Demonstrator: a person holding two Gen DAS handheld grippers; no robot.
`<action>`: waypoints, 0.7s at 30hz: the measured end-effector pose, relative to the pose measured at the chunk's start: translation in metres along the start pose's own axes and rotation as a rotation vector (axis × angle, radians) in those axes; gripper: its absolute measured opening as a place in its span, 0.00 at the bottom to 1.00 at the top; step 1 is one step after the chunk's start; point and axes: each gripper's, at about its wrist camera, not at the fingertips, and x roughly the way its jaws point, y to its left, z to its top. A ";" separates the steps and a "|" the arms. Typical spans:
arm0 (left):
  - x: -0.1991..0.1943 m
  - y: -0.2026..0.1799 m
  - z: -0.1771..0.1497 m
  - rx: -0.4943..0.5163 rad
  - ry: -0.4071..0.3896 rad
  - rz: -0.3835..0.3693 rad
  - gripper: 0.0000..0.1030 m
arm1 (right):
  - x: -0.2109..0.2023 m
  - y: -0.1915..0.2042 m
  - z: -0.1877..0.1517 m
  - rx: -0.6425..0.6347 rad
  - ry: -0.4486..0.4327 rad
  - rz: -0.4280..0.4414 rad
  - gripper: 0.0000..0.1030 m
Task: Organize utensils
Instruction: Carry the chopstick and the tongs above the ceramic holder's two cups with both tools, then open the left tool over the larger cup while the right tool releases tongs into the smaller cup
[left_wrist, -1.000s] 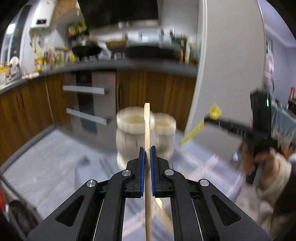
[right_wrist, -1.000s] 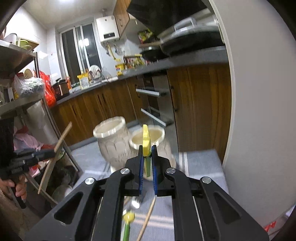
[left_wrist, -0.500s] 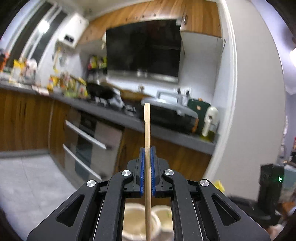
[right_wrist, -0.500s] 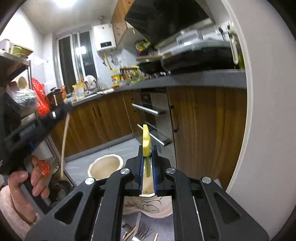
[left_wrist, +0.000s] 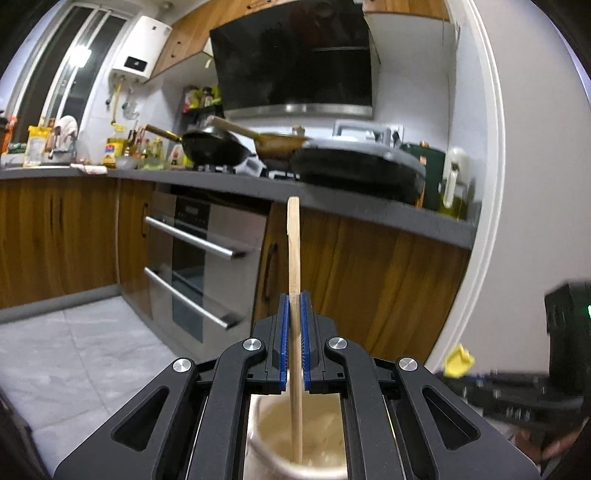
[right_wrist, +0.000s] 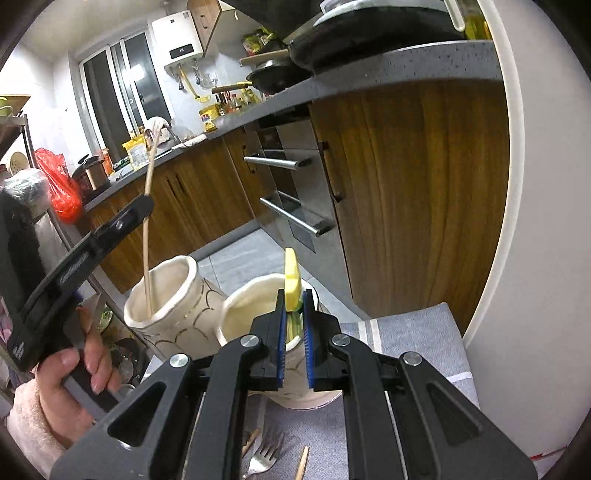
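Two cream ceramic holders stand side by side on the grey striped cloth (right_wrist: 417, 332) that covers your surface, and each of your tools is poised over one of them. Your left tool (left_wrist: 294, 332) is pinching a wooden stick utensil (left_wrist: 294, 266) between its blue pads; the stick runs upright through the jaws, its top standing clear above them and its lower end reaching down inside the left holder (right_wrist: 166, 299), close to the inner wall. From the right wrist view you can see your left hand (right_wrist: 70, 373) gripping that tool's handle just beside the holder. Your right tool (right_wrist: 294, 332) is pressed together on a yellow-headed utensil (right_wrist: 291, 277), whose yellow head sticks up just above the pads while its greenish shaft passes down between them, directly over the mouth of the right holder (right_wrist: 243, 314). Whether its lower end touches the inside, you cannot tell. On the cloth in front of the holders, below your right tool, lie a metal fork (right_wrist: 264, 456) and a second wooden stick (right_wrist: 303, 461).
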 end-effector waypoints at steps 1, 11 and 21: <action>-0.003 0.000 -0.004 0.010 0.019 -0.006 0.07 | 0.001 0.000 -0.001 -0.002 0.002 0.000 0.08; -0.025 0.011 -0.023 0.020 0.073 0.032 0.09 | 0.012 0.003 0.000 -0.002 0.044 -0.020 0.08; -0.044 0.017 -0.020 0.024 0.079 0.077 0.31 | 0.005 0.002 0.001 0.019 0.029 -0.036 0.30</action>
